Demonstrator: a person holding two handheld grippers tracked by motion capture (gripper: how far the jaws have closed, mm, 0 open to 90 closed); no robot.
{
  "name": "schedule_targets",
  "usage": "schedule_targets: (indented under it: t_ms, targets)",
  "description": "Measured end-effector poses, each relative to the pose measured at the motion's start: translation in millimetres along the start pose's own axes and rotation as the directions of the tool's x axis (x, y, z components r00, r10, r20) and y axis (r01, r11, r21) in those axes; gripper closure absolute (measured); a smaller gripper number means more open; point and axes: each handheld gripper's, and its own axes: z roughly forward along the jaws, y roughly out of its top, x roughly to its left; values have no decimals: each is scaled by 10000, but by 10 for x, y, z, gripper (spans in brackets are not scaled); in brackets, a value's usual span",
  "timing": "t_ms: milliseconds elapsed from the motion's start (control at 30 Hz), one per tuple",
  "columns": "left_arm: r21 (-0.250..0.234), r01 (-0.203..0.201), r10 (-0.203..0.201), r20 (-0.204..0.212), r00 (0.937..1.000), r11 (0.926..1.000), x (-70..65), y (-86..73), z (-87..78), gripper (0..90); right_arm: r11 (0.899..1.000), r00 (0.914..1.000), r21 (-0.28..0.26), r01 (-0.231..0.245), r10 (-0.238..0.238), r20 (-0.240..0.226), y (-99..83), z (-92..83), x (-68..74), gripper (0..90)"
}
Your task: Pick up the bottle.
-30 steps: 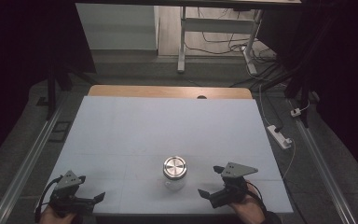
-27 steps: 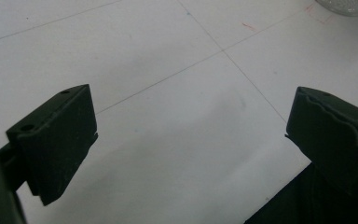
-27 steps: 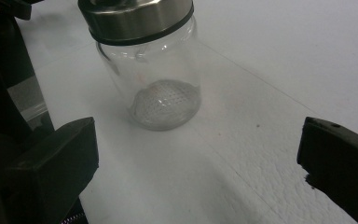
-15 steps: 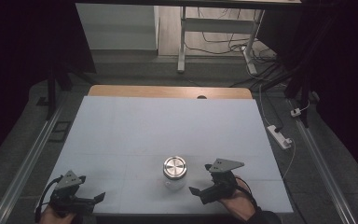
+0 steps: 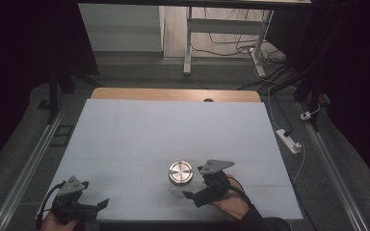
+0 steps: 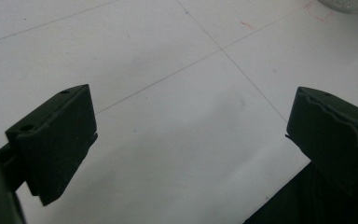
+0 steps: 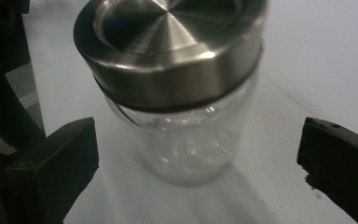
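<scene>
Jaws of our right gripper [image 5: 189, 195] stand apart, flanking but not touching the jar [image 7: 177, 93], which stands upright on the table [image 5: 173, 125] near its front edge. Our left gripper [image 5: 103, 203], jaws likewise apart, holds nothing at the front-left corner.

Jar [image 6: 347, 3] cropped by left gripper view's top edge (a sliver), glass body [image 7: 193, 144] blurred.

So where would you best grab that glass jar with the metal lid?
Probably around the clear glass body of the jar, just below the steel lid, coming in level from the side. It stands upright and round, and the right gripper already has its open fingers either side.
</scene>
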Motion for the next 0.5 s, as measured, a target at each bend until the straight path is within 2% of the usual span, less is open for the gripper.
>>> schedule_targets:
  t_ms: [67, 300, 500]
  targets:
    - [5, -9, 9, -2, 10000, 10000, -1, 0, 1, 24, 9999, 9998, -59, 96, -97, -146, 17, 38, 11, 0]
    - [17, -42, 42, -13, 10000, 10000, -5, 1, 3, 24, 9997, 9997, 156, 202, -200, -168, 69, 177, 36, 0]
    - [16, -56, 56, 13, 10000, 10000, -6, 1, 3, 23, 9981, 9987, 362, 503, -499, -130, 88, 290, 55, 0]
